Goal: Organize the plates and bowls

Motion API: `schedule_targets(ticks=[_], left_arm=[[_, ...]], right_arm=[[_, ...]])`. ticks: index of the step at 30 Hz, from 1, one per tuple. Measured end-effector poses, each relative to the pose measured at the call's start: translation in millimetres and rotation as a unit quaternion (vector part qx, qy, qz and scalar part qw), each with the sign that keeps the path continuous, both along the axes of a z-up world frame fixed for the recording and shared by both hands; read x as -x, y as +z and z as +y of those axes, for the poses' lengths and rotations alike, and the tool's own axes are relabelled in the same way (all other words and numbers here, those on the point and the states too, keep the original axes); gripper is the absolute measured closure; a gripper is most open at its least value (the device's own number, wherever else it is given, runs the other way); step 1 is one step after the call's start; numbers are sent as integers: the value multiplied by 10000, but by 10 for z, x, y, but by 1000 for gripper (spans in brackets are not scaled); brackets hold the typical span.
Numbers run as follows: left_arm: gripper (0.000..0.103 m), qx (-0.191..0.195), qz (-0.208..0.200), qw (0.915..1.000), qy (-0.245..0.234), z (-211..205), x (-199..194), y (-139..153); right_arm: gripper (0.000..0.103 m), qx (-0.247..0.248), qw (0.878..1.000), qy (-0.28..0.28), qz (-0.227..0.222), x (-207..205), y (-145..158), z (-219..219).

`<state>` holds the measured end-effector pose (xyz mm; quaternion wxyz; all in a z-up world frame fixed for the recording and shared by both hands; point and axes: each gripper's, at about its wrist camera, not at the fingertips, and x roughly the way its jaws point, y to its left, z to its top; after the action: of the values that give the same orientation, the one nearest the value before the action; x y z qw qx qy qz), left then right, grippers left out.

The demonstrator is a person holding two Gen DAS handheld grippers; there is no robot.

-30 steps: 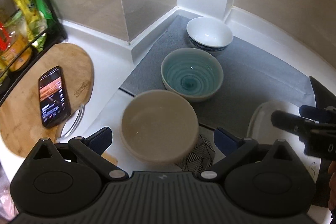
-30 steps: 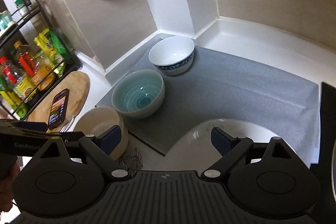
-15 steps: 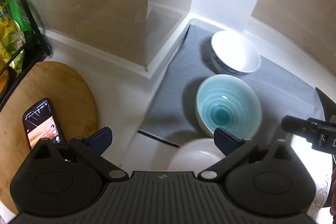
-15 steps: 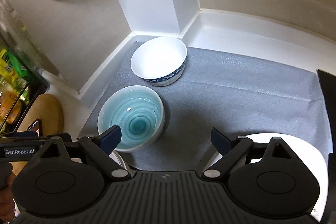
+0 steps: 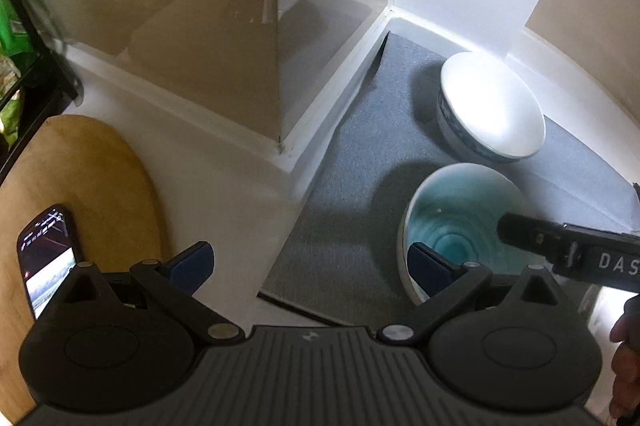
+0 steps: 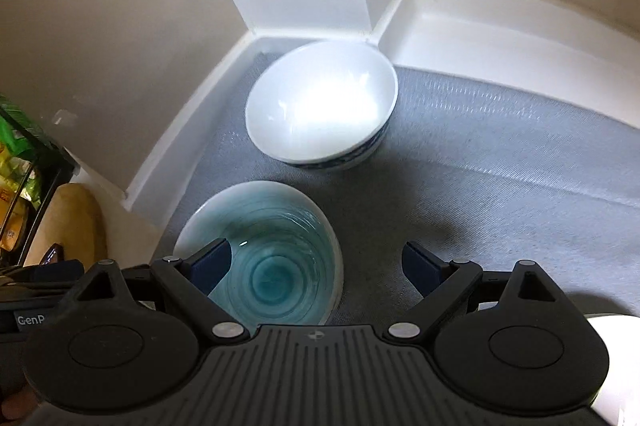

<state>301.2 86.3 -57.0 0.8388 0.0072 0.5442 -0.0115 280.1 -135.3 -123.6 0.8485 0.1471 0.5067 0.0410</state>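
Two bowls are lined up on the grey mat (image 6: 500,186). Nearest, the teal bowl (image 6: 268,262) is straddled at its left rim by the right gripper (image 6: 318,266), jaws wide and empty. The left gripper (image 5: 308,262) is held over bare bench (image 5: 224,194), jaws likewise spread on nothing. Beyond, in the corner, sits the white bowl (image 6: 320,106). An approach is judged underway; a rim grasp is called for next.

A lit black smartphone (image 5: 50,258) lies on a rounded wooden cutting board (image 5: 80,186) on the white worktop (image 5: 224,194), beside a grey rectangular mat (image 6: 500,194). Green packets (image 6: 16,146) fill a black wire rack (image 6: 44,162).
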Motion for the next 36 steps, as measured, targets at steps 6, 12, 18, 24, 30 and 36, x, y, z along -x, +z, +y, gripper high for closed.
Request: schedule_targets(ticks=[6, 12, 18, 24, 30, 36], left_arm=[[0, 16, 135, 9999, 1, -77, -173, -141], [0, 2, 287, 9996, -61, -115, -303, -278], [0, -48, 423, 9990, -119, -168, -389, -388], [0, -32, 532, 9984, -196, -237, -455, -451], [0, -93, 584, 9978, -309, -320, -475, -500], [4, -183, 510, 9972, -509, -432, -476, -546]], right_arm=[[10, 62, 9999, -34, 142, -104, -122, -3], [10, 57, 9996, -75, 278, -166, -209, -29], [10, 60, 9993, -85, 368, -210, -275, -26], [10, 107, 9988, -127, 459, -219, -299, -42], [11, 56, 9982, -211, 560, -197, -329, -103], [50, -54, 9985, -38, 535, -171, -323, -77]])
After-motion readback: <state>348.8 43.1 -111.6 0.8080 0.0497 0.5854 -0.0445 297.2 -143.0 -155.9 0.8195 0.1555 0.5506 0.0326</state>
